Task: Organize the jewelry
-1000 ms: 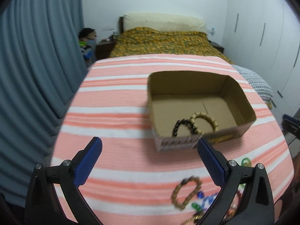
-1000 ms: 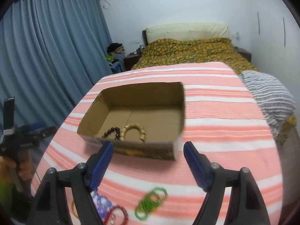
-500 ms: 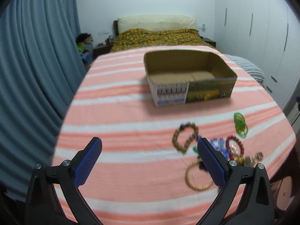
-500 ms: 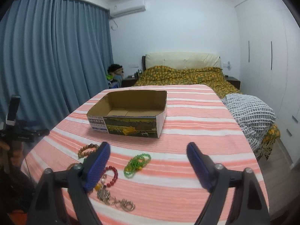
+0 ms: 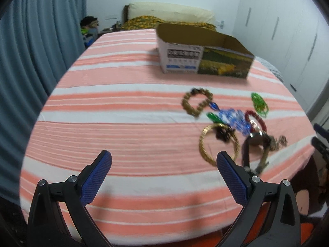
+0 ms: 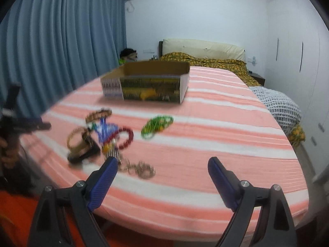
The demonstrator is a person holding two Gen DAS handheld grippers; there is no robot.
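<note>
An open cardboard box (image 5: 205, 57) stands on the striped table (image 5: 123, 123); its inside is hidden from here. It also shows in the right wrist view (image 6: 146, 82). In front of it lies a loose pile of jewelry: a brown bead bracelet (image 5: 196, 101), a gold bangle (image 5: 218, 144), a blue bead piece (image 5: 234, 119), a red bead bracelet (image 5: 256, 119), green bands (image 5: 259, 104) and a silver chain (image 6: 141, 167). My left gripper (image 5: 164, 160) is open and empty over the near table edge. My right gripper (image 6: 162, 165) is open and empty, right of the pile.
A bed (image 6: 205, 61) with a patterned cover stands behind the table. Blue curtains (image 6: 51, 41) hang on the left. A grey woven cloth (image 6: 275, 107) lies at the table's far right. White wardrobes (image 5: 287, 30) line the right wall.
Both grippers have pulled back and down from above the box to the near table edge. The jewelry pile has come into full view. Both stay open.
</note>
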